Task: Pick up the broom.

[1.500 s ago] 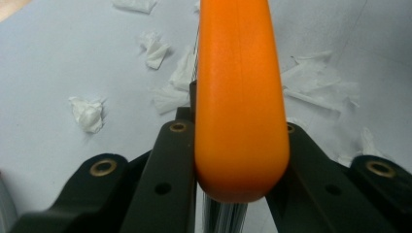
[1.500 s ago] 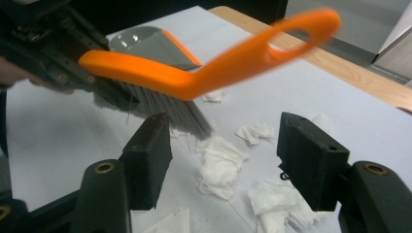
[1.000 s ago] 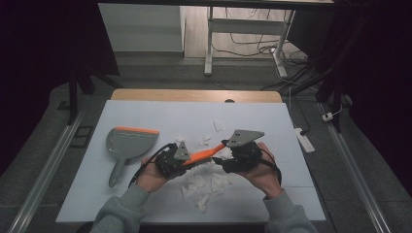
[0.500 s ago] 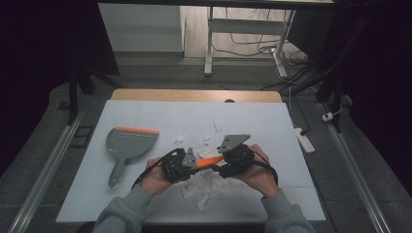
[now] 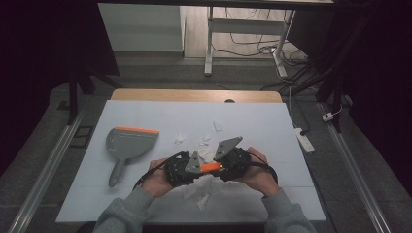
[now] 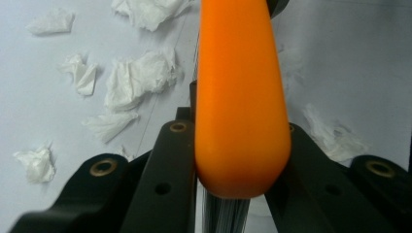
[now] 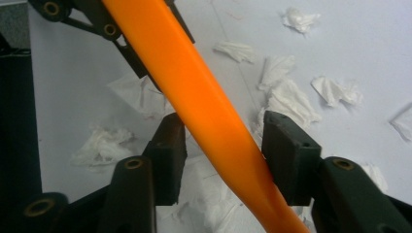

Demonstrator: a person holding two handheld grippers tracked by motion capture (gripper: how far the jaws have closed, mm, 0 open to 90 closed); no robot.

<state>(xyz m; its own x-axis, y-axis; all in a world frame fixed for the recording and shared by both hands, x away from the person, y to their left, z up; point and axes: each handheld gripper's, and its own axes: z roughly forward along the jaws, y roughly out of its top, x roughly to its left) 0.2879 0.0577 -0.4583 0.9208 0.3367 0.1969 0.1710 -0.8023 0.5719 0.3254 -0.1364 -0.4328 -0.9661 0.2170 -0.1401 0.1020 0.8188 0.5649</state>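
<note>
Worktop (image 5: 272,121), pale and rectangular, carries everything here, with a wooden strip showing along its far edge. On its left part lies a grey dustpan (image 5: 127,145) with an orange lip on its far side and its handle pointing toward the person. Torn scraps of white tissue (image 5: 201,187) are scattered from the middle of the worktop down to the near edge, thickest just beneath the two hands.

Both grippers meet near the middle, close to the person. The left gripper (image 5: 182,169) and the right gripper (image 5: 233,162) face each other, each with a grey three-cornered plate on top, and an orange brush handle (image 5: 210,167) spans between them, above the tissue scraps.

In the left gripper view, the fingers (image 6: 177,160) are closed on the rounded butt end of the handle, pressing it from both sides; dark bristles show just beneath it. In the right gripper view, the handle runs diagonally between the fingers (image 7: 167,160), touching the right one, with a small gap beside the left; whether they clamp it, I cannot tell.
</note>
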